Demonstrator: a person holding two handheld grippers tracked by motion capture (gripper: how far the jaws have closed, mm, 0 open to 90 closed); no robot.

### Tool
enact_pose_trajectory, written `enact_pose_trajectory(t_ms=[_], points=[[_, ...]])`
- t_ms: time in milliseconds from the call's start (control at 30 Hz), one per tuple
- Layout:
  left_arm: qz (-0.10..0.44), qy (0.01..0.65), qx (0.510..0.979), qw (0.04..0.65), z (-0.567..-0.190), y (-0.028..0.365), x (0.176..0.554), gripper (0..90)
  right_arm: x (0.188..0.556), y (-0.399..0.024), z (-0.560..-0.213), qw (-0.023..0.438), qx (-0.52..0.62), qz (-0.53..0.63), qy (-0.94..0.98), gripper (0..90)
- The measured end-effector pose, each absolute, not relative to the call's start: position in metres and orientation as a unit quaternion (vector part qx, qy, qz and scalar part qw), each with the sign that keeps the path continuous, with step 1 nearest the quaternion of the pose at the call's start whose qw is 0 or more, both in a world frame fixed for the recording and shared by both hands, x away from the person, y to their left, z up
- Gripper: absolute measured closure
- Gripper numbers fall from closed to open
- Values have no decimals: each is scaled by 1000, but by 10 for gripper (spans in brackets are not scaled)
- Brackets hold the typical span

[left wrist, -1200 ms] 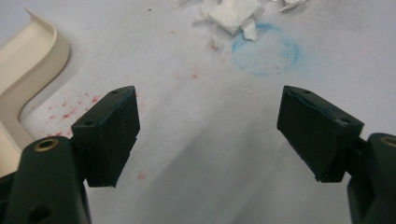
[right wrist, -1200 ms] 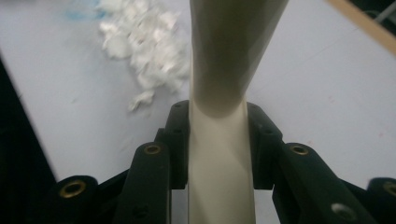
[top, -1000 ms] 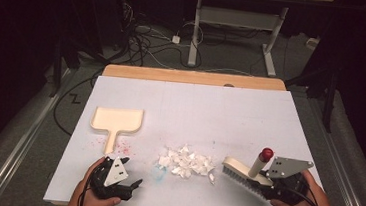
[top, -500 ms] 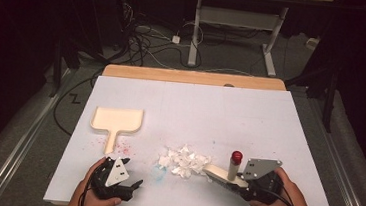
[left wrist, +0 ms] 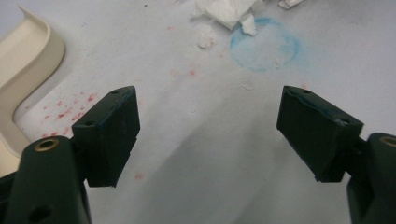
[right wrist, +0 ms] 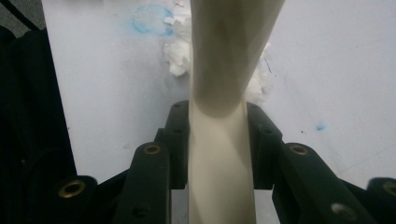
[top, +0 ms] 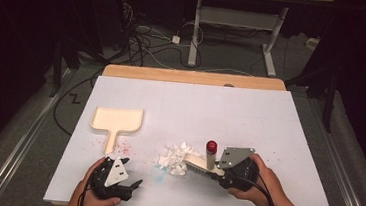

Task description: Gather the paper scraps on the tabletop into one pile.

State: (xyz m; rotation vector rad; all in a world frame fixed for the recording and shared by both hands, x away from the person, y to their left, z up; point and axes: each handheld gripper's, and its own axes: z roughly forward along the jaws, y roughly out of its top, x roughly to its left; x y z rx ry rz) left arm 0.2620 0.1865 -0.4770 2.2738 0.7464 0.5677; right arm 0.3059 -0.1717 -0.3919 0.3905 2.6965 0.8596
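Two hand-held grippers work over a white table [top: 270, 120] covered with a paper sheet. Left of centre in the high view lies a cream plastic dustpan [top: 117, 121], its flat mouth facing the top of the frame, apparently waiting to receive the sweepings. At lower left, the left gripper [top: 131, 186] rests on the table, jaws wide apart with nothing between them; it seems parked until the dustpan is needed. At the centre sits a small pile of torn white paper scraps [top: 173, 157], beside a faint blue ring stain [left wrist: 266, 44]. Right of it, the right gripper [top: 222, 172] clamps the handle of a cream hand brush with a red knob [top: 201, 162], bristles down against the pile's right edge. Compared with a second ago, the brush has travelled leftwards to reach the scraps; the left gripper has not shifted.
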Motion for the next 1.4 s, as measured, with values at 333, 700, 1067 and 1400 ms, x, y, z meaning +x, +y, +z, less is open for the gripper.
enact_pose_trajectory(t_ms=[333,700,1067,1400], points=[[220,289,869,336,-476,189,260,206,294,-209,-368,159,179,350,905,678],[221,290,869,334,-477,185,263,206,323,-221,-372,234,290,342,862,677],[232,286,864,343,-474,188,261,206,354,-180,-406,280,325,266,863,678],[239,281,860,353,-470,189,256,208,334,-132,-419,285,326,268,861,677]])
